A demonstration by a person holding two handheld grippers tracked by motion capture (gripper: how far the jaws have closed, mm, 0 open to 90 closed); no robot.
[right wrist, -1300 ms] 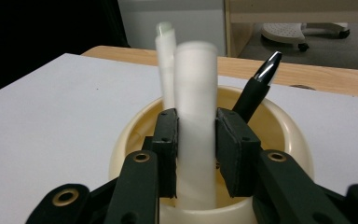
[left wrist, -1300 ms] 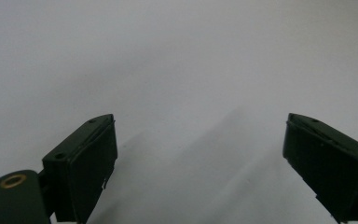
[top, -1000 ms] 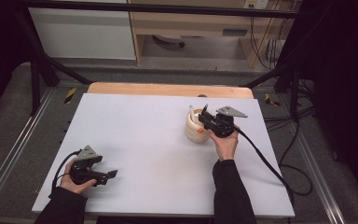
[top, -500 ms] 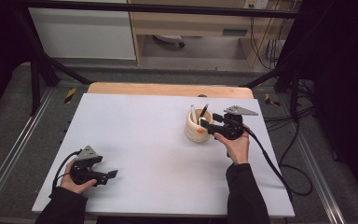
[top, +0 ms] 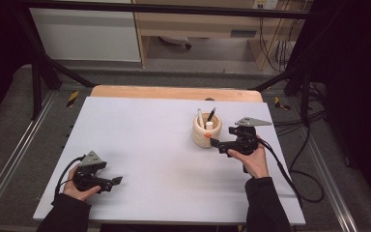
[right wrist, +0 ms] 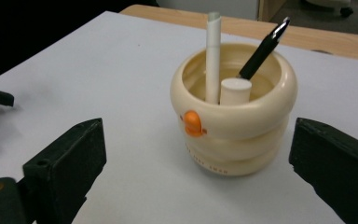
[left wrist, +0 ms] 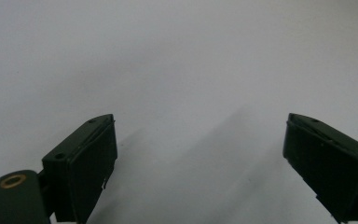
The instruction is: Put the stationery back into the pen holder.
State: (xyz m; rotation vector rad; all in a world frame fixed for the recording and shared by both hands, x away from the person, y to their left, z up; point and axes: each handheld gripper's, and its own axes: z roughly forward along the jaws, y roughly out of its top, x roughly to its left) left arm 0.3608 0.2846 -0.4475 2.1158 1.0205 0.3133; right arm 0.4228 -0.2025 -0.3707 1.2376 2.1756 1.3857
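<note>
Even overhead light, slightly soft focus

Lab: black frame, trailing cables

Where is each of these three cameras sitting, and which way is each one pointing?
High view: above the person's side, looking forward and down on the white table; both forearms, left gripper and right gripper show.
Left gripper view: rides the left gripper, facing bare tabletop between its open jaws.
Right gripper view: rides the right gripper, facing the cream pen cup between its open jaws.
Shared: the high and right gripper views both show the cup.
</note>
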